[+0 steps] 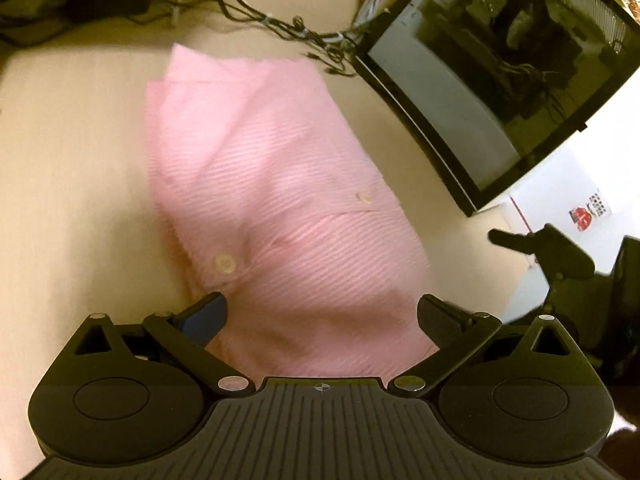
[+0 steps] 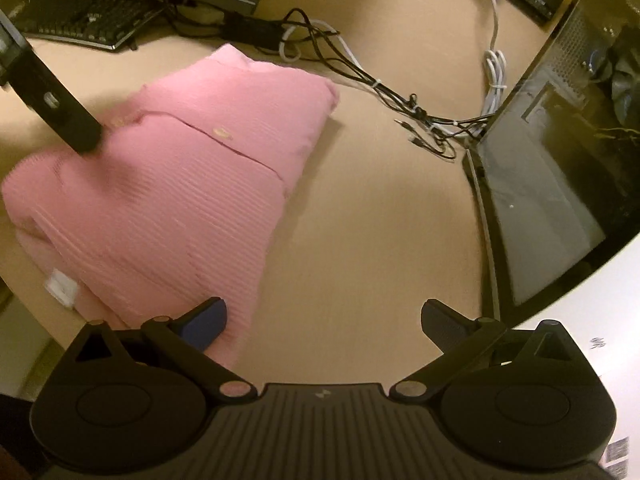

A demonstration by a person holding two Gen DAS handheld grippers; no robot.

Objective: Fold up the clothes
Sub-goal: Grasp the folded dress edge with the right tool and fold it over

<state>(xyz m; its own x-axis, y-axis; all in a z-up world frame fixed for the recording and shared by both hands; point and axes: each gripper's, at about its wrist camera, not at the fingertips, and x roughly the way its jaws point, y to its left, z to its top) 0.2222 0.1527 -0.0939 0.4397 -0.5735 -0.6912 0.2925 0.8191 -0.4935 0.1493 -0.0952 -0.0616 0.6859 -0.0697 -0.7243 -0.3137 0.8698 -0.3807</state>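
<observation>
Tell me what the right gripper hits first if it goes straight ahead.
Probably the bare desk: the open right gripper points at empty tabletop, with the pink shirt off to its left. Depth is uncertain.

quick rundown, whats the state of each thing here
shirt: folded into a bundle, flat on the desk, buttons up
left claw: open, over the shirt's near end, gripping nothing
right claw: open, over bare desk beside the shirt
PC case: standing, glass side panel shut
cables: bundled, loose plugs lying on the desk

Tan desk [image 2: 360, 220], warm light; PC case [image 2: 560, 160] right, cables [image 2: 360, 72], keyboard [image 2: 84, 16] at back.
</observation>
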